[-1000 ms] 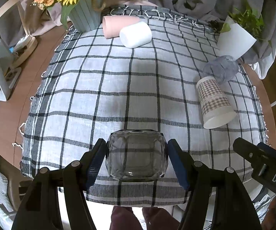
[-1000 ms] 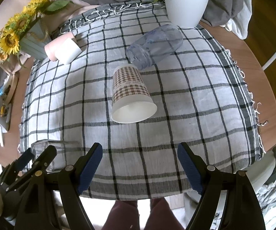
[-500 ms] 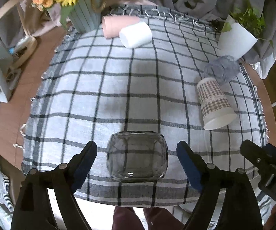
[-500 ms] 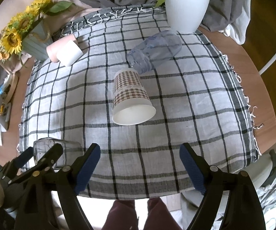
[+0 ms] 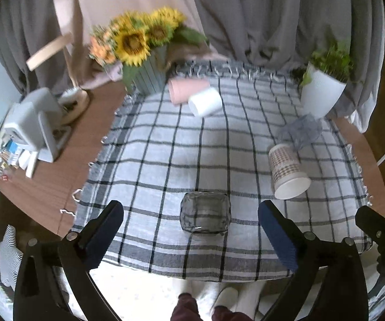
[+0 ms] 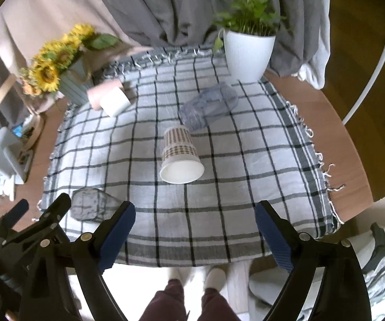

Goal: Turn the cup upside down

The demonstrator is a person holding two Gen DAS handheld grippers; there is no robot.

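A clear glass cup [image 5: 205, 216] stands on the checked cloth [image 5: 165, 144] near its front edge; it also shows at the left in the right wrist view [image 6: 91, 207]. My left gripper [image 5: 191, 236] is open and empty, drawn back from the glass with its blue pads wide apart. My right gripper [image 6: 195, 236] is open and empty over the cloth's front edge. A paper cup with a checked pattern [image 6: 180, 157] lies on its side, its mouth toward me; it also shows in the left wrist view [image 5: 287, 171].
A clear bluish plastic cup [image 6: 208, 105] lies on its side behind the paper cup. A pink cup [image 5: 185, 91] and a white cup [image 5: 205, 101] lie at the back. A sunflower vase [image 5: 141, 53] stands back left, a white plant pot [image 6: 248, 50] back right.
My left gripper opened wide, let go of the glass cup and pulled back and up from it. My right gripper drew back a little too.
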